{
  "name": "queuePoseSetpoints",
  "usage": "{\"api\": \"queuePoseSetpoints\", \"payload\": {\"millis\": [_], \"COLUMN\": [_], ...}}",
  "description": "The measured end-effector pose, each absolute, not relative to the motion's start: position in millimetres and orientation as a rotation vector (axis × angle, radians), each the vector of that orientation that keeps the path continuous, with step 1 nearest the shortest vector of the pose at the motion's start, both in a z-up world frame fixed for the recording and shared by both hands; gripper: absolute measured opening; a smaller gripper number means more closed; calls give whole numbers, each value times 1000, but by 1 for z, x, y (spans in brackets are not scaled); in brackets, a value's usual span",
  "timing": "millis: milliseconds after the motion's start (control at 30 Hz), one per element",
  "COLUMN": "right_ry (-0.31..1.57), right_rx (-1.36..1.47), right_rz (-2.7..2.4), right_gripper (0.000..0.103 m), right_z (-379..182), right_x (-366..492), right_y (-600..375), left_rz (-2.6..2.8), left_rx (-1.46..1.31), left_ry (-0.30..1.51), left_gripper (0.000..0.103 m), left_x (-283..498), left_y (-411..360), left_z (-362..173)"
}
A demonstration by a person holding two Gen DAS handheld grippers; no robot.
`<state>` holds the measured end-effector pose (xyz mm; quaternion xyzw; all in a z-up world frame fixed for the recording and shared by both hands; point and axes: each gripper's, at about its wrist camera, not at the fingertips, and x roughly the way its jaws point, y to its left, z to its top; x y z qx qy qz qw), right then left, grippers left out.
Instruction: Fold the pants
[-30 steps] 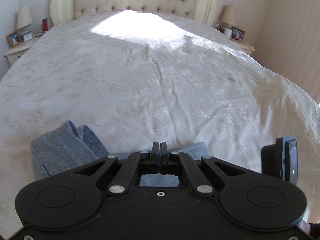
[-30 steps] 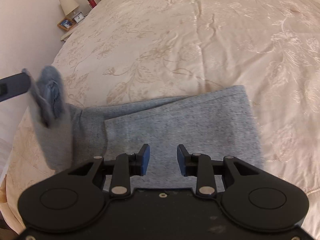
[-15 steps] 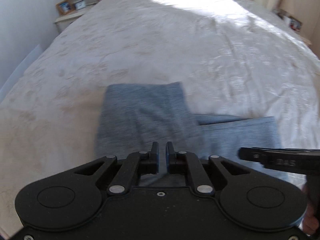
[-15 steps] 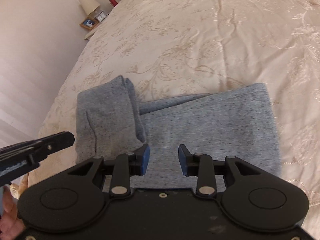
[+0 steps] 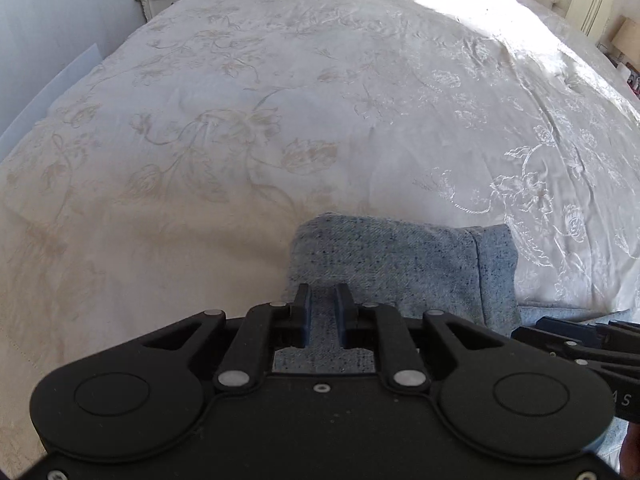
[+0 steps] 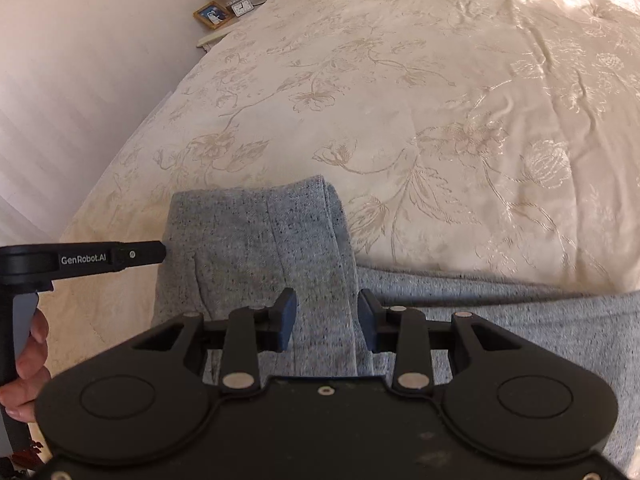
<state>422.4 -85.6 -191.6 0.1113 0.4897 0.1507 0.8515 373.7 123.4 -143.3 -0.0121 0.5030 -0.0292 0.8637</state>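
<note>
- Pants (image 6: pixel 256 248), grey knit, are seen lying on the cream bedspread (image 6: pixel 440 100) near the bed's near edge; one end has been carried over and laid on top of the rest since a second ago, when that end was hanging lifted at the left.
- A doubled-over stack is now formed at the left part of the garment (image 5: pixel 384 256); the single lower layer is seen running out to the right beneath it.
- Left claw (image 5: pixel 323 312) was clenched on the fabric a second ago; its jaws have just been opening and a narrow gap is now shown, with cloth visible behind and below but not pinched. It is judged released.
- Right claw (image 6: pixel 327 320) is spread wide, a little wider than before, hovering over the fold's right edge with nothing gripped.
- Left tool is also seen from the right wrist view, level beside the stack's left edge, a hand (image 6: pixel 24 360) on its handle.
- Meaning for the task: one fold is judged placed. The stack edges look roughly aligned, though the near side is hidden by the claws.
- Next step is judged to be another fold or smoothing; slipping of the top layer is the risk.
</note>
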Motion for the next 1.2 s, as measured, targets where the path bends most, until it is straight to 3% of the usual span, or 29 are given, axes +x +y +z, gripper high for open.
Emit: {"api": "queuePoseSetpoints", "payload": {"millis": [200, 700, 767, 833, 967, 1200], "right_ry": [1082, 1176, 1157, 1148, 1115, 1071], "right_rx": [190, 460, 415, 368, 436, 386], "right_rz": [319, 517, 540, 525, 500, 525], "right_gripper": [37, 43, 36, 19, 9, 8], "right_z": [-209, -243, -238, -230, -208, -155], "right_x": [439, 467, 463, 459, 454, 438], "right_y": [-80, -98, -90, -84, -93, -87], "left_rz": [-43, -68, -54, -38, -61, -301], "left_rx": [46, -28, -20, -16, 8, 132], "left_ry": [1139, 1118, 1096, 1060, 985, 923], "left_gripper": [25, 25, 25, 24, 24, 24], "left_x": [395, 388, 381, 368, 325, 230], "left_y": [119, 132, 133, 136, 133, 76], "left_z": [-181, -166, -157, -144, -118, -101]}}
